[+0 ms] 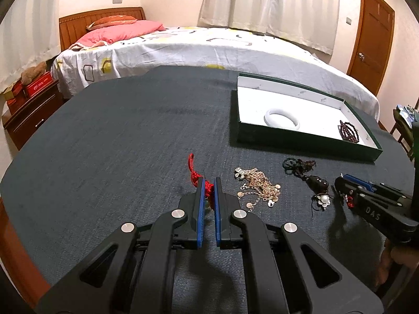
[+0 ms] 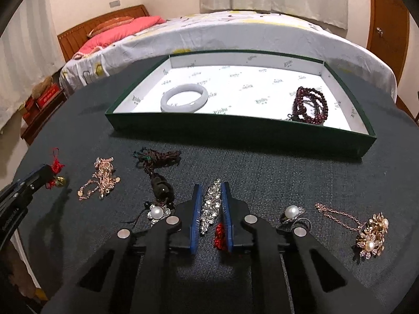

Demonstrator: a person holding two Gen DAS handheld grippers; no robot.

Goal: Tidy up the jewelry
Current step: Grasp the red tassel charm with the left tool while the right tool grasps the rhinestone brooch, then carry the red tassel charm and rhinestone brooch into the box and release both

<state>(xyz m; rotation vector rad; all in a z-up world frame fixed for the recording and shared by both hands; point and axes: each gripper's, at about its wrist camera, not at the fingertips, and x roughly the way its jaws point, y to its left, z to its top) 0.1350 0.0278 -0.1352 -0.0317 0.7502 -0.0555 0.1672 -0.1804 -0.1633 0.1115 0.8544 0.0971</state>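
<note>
Left gripper (image 1: 209,183) fingers hide red knotted charm's (image 1: 195,174) lower part.

L gripper (image 1: 208,183) tilts down fwd, jaws clamped on a red knotted cord charm (image 1: 207,186). R gripper (image 2: 212,189) also angled down, jaws narrow around a silver rhinestone hair clip (image 2: 210,208).

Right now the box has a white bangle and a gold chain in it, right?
Not quite. The box holds the white bangle, but the other thing inside is a dark red bead bracelet, not a gold chain. The right wrist view shows it. The gold chain lies on the table outside.
</note>
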